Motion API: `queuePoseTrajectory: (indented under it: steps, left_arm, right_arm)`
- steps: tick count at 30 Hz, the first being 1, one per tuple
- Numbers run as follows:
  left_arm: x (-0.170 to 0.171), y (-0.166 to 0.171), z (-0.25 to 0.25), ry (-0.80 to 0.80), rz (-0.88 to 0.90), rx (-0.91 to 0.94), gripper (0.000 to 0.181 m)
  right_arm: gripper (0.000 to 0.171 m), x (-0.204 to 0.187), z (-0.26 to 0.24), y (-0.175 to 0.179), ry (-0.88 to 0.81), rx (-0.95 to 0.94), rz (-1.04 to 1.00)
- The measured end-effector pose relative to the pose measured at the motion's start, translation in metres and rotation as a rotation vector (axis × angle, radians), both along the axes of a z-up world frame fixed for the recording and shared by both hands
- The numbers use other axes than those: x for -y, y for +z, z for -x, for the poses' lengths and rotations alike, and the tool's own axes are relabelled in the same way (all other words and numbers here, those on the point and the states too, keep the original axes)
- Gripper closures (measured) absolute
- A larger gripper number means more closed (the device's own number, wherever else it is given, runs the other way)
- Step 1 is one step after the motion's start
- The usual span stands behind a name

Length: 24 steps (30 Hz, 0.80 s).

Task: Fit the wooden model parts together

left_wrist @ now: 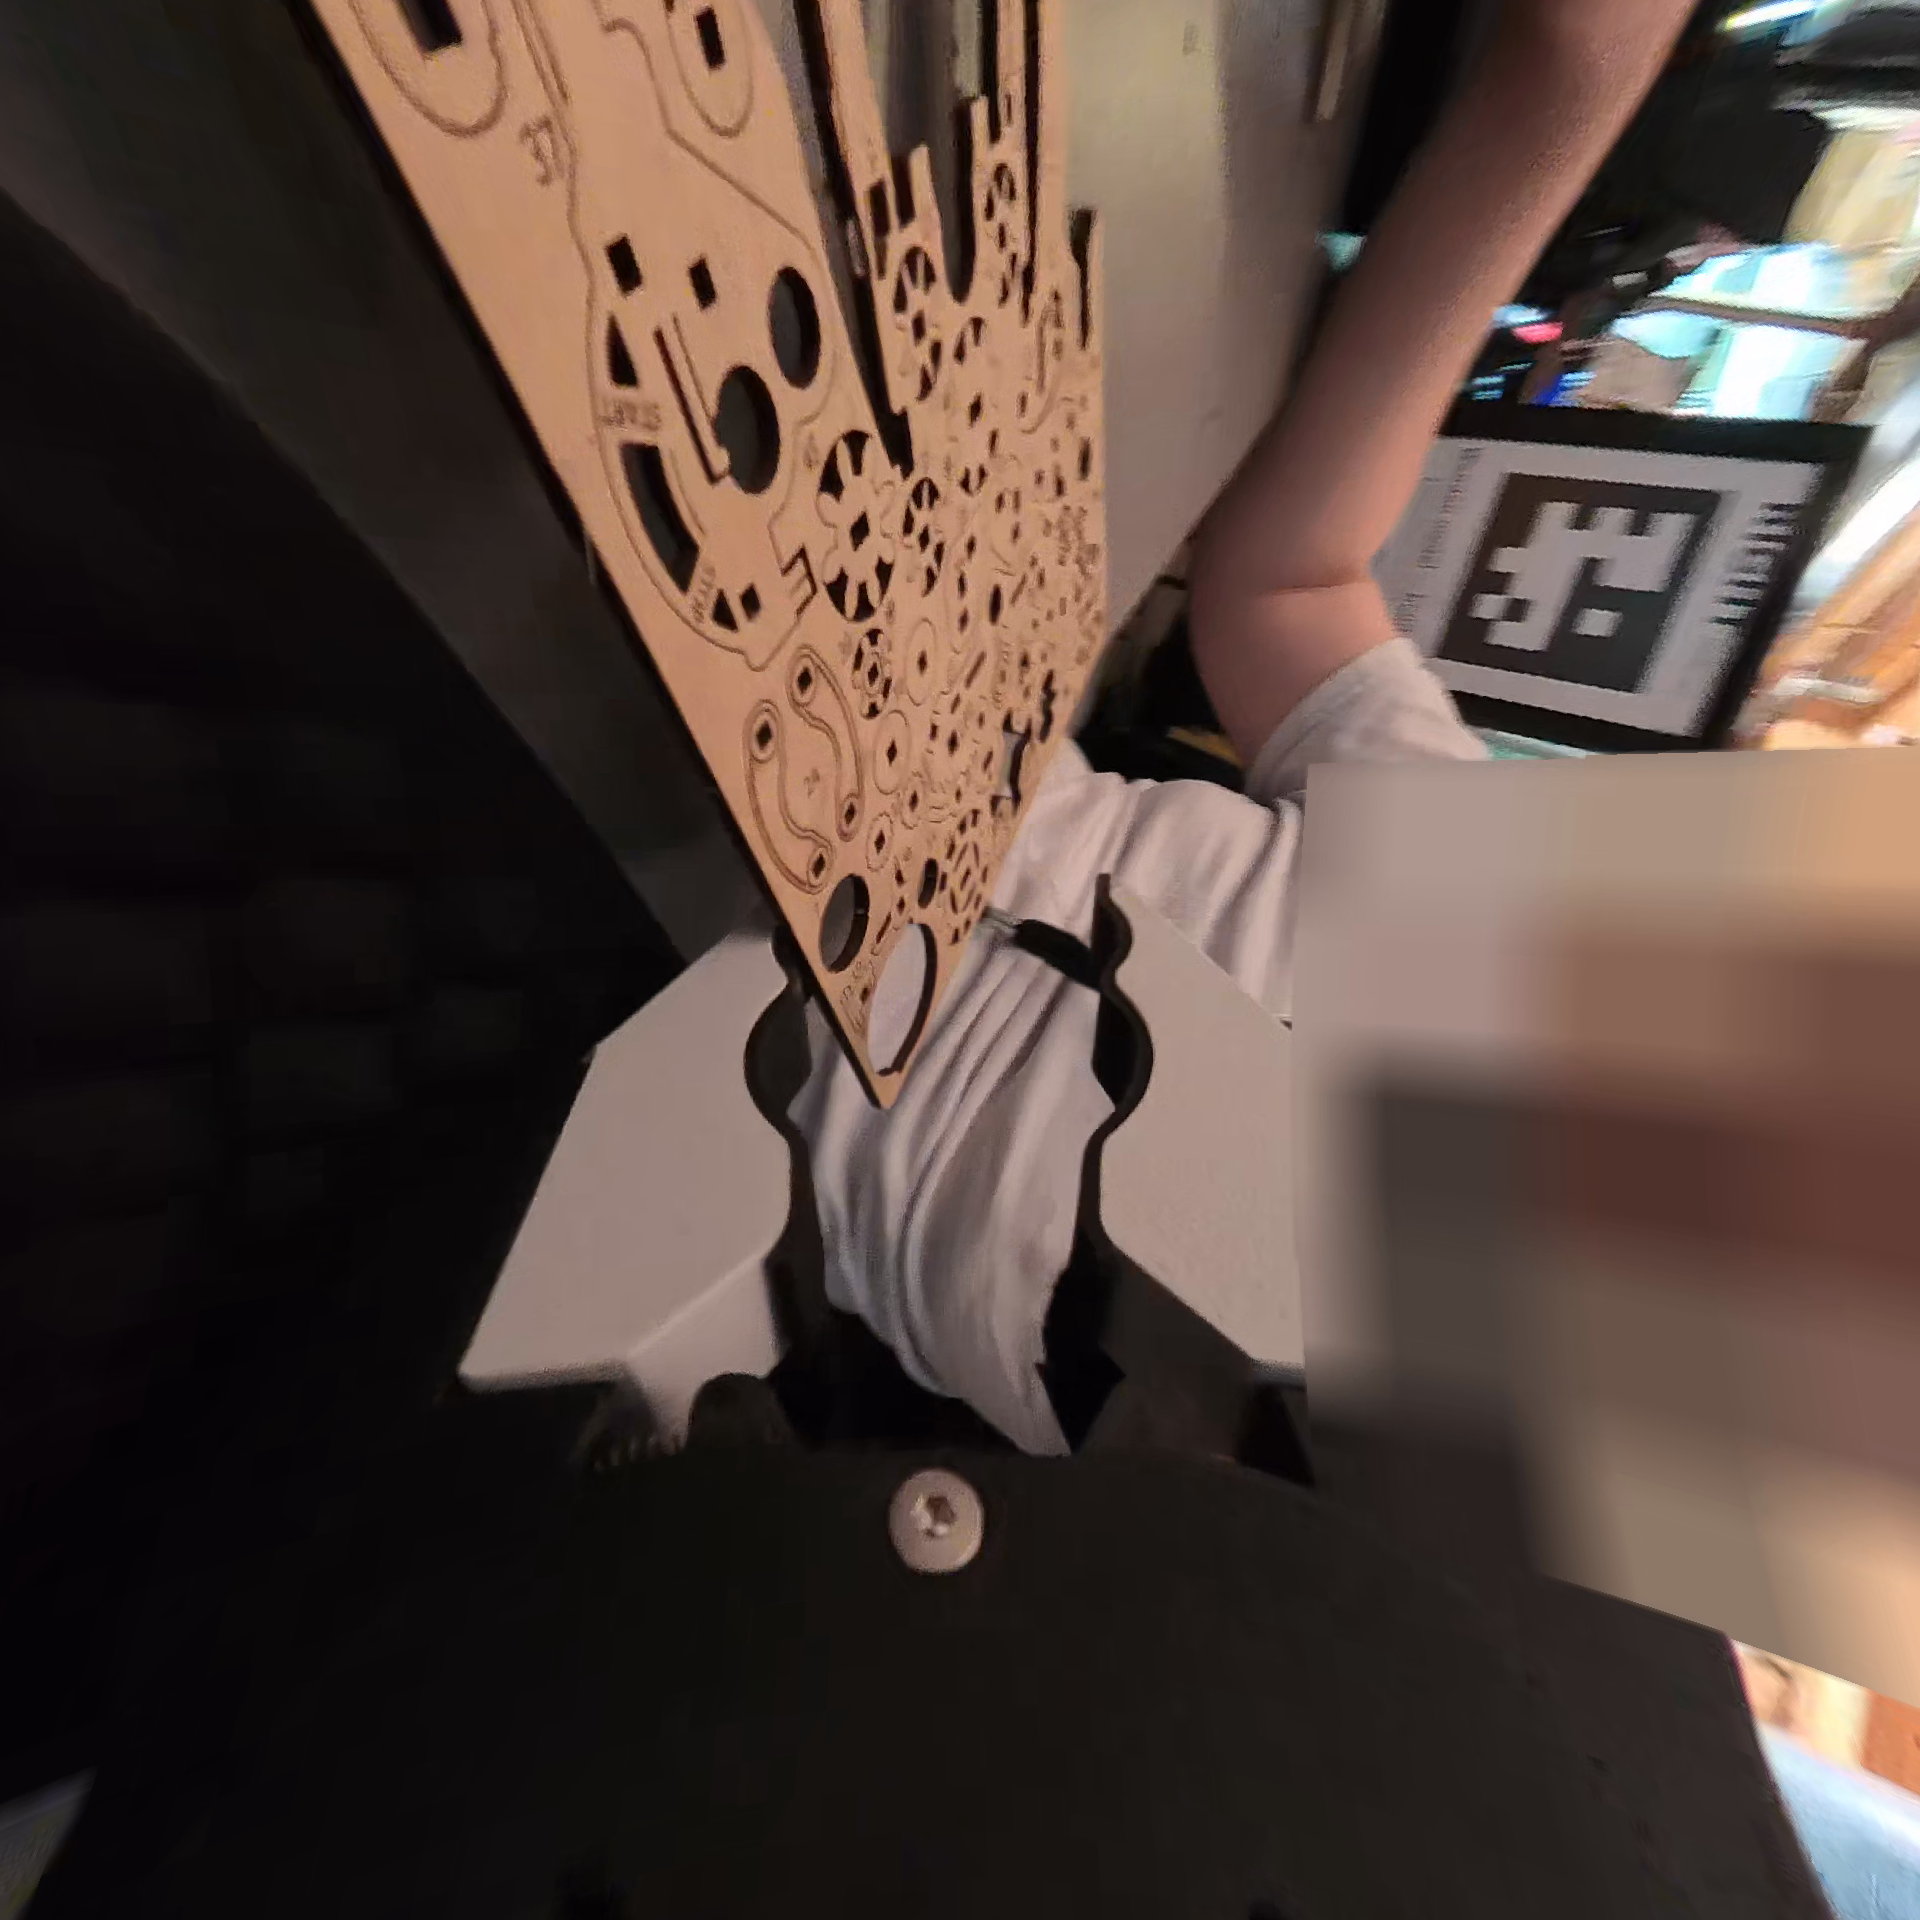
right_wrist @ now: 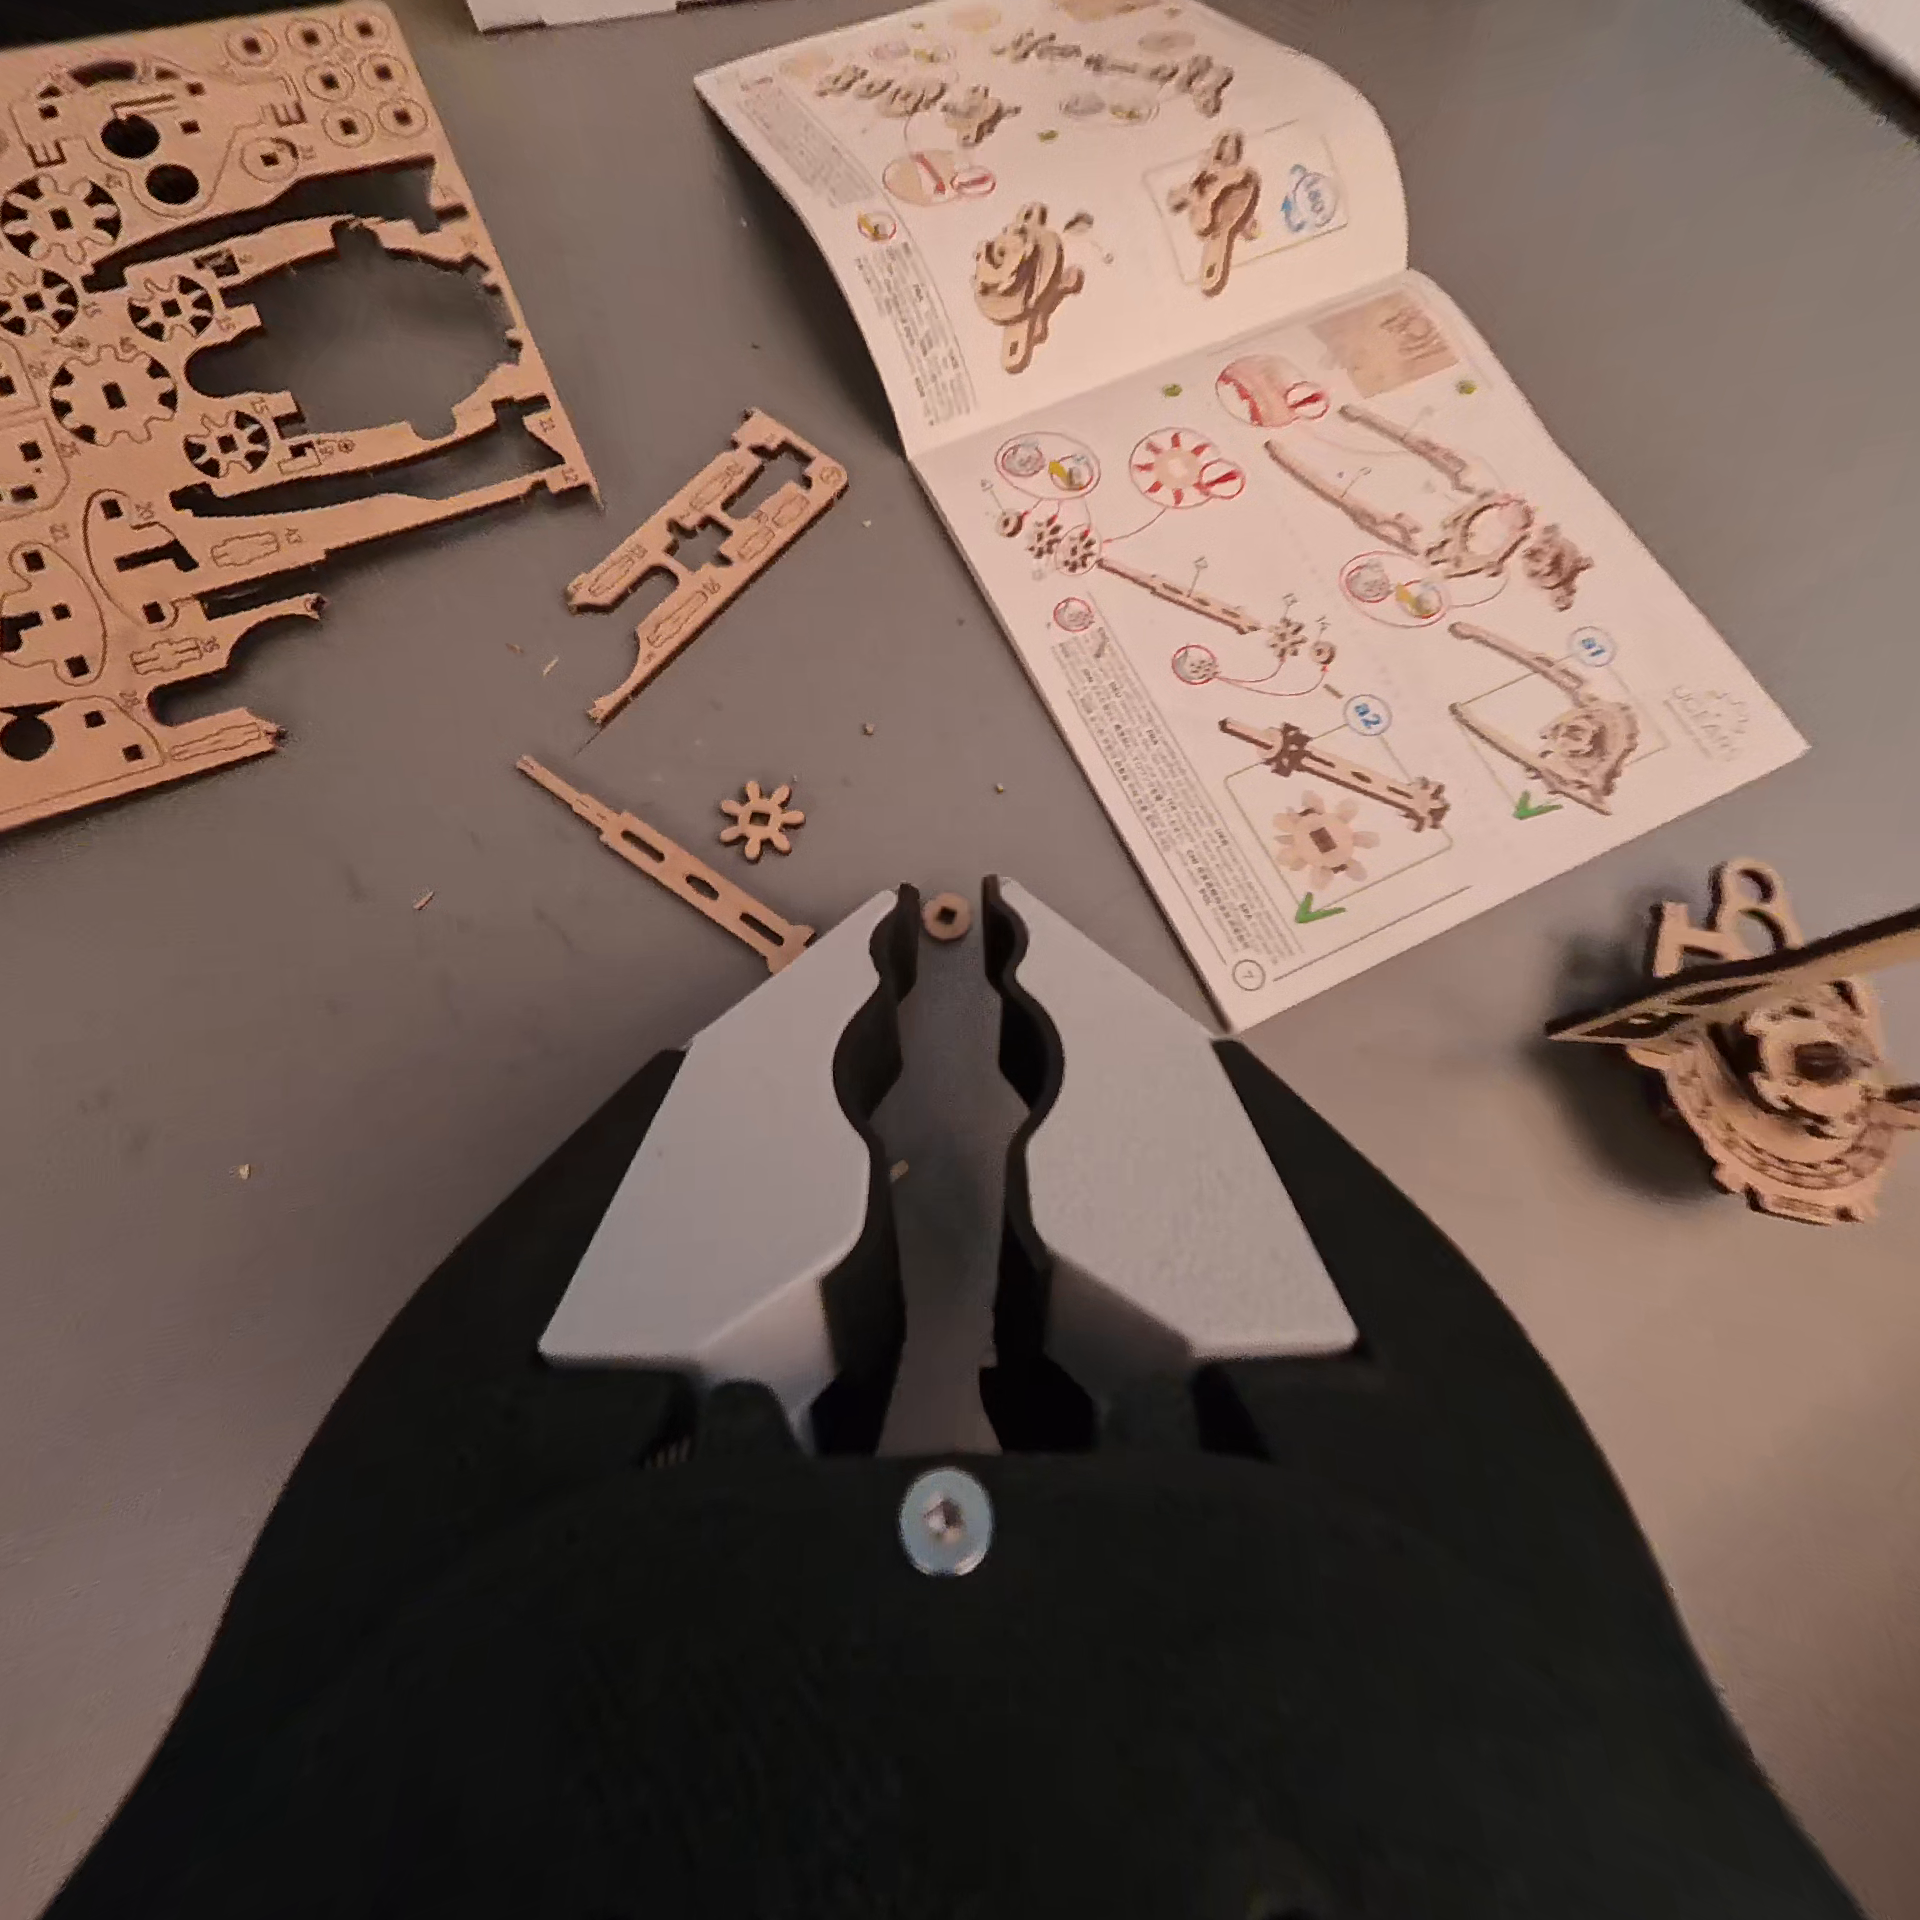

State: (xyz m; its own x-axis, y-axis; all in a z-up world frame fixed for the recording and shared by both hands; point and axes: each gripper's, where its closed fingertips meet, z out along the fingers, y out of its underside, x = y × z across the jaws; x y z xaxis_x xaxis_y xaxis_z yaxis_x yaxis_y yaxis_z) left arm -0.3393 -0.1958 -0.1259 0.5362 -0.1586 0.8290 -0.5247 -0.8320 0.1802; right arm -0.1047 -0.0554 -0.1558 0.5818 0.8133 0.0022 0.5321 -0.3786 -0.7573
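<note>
In the left wrist view a laser-cut wooden parts sheet (left_wrist: 727,416) stands up in the air. Its lower corner reaches between the fingers of my left gripper (left_wrist: 948,920) and lies against the left finger. The jaws stand wide apart; what holds the sheet does not show. In the right wrist view my right gripper (right_wrist: 948,891) is low over the grey table (right_wrist: 416,1143), jaws narrowly apart. A small wooden washer (right_wrist: 945,916) lies between its fingertips. A slotted stick (right_wrist: 665,862) and a small gear (right_wrist: 762,819) lie just to their left.
A second, partly emptied parts sheet (right_wrist: 208,364) and a leftover frame scrap (right_wrist: 707,551) lie far left. An open instruction booklet (right_wrist: 1247,520) lies ahead right. A part-built wooden assembly (right_wrist: 1787,1091) stands right under a sheet edge (right_wrist: 1714,977). A person's arm (left_wrist: 1351,416) and a marker board (left_wrist: 1590,582) are behind.
</note>
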Motion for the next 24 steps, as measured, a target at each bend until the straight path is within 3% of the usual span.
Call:
queuePoseTrajectory:
  steps: [1, 11, 14, 18, 20, 22, 24]
  left_arm:
    - [-0.003, 0.001, 0.002, -0.014, -0.035, -0.048, 0.128]
    - [0.011, -0.017, -0.007, -0.087, -0.054, -0.195, 0.13]
    - [0.014, -0.022, -0.011, -0.087, -0.036, -0.208, 0.135]
    - [0.021, -0.024, -0.016, -0.123, -0.019, -0.252, 0.139]
    - [0.023, -0.026, -0.014, -0.149, -0.03, -0.295, 0.141]
    - [0.023, -0.026, -0.013, -0.156, -0.03, -0.332, 0.138]
    - [0.019, -0.025, -0.012, -0.138, -0.04, -0.354, 0.133]
  right_arm:
    - [0.157, -0.001, -0.002, 0.004, -0.014, 0.001, -0.023]
    - [0.153, 0.003, -0.005, 0.017, -0.017, -0.024, -0.074]
    - [0.15, 0.029, 0.028, 0.029, 0.155, -0.137, -0.06]
    - [0.144, 0.117, 0.094, 0.055, 0.617, -0.421, 0.11]
    - [0.137, 0.137, 0.106, 0.036, 0.701, -0.328, 0.164]
    - [0.132, 0.136, 0.106, 0.012, 0.692, -0.175, 0.129]
    - [0.132, 0.136, 0.105, 0.005, 0.688, -0.136, 0.13]
